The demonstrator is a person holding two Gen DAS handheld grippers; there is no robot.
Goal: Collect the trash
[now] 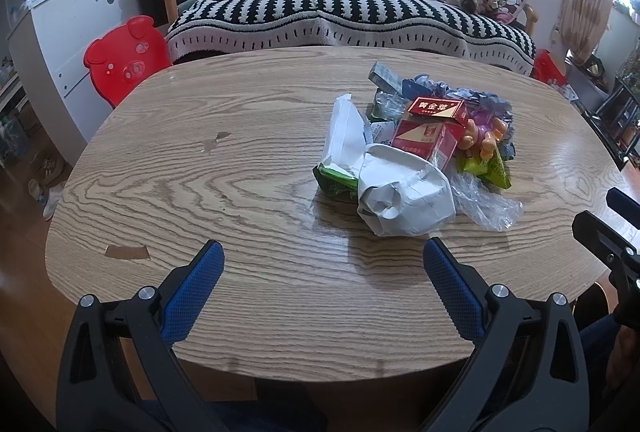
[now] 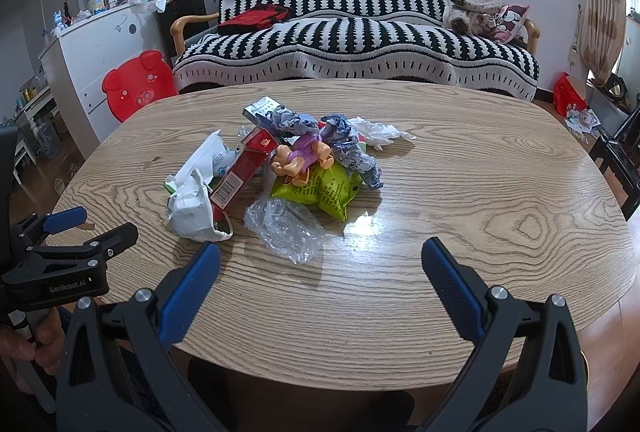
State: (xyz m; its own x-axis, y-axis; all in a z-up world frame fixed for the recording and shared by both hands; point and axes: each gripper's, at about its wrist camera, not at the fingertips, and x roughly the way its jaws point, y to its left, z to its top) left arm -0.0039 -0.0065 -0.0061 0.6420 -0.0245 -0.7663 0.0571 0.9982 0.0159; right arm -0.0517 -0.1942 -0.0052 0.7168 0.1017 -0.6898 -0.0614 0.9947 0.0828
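Left wrist view: my left gripper (image 1: 323,252) spread wide, empty, over wooden table (image 1: 200,172). Trash pile right of centre: crumpled white paper (image 1: 404,192), red cigarette box (image 1: 430,134), clear plastic wrap (image 1: 486,202).

Right wrist view: my right gripper (image 2: 320,252) spread, empty. Pile centre-left; green snack bag (image 2: 328,192), toy figure (image 2: 300,158) on top.

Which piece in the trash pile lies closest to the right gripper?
The crumpled clear plastic wrap, at the pile's near edge just ahead of the open right gripper. The white crumpled paper sits farther left; the green snack bag lies behind it.
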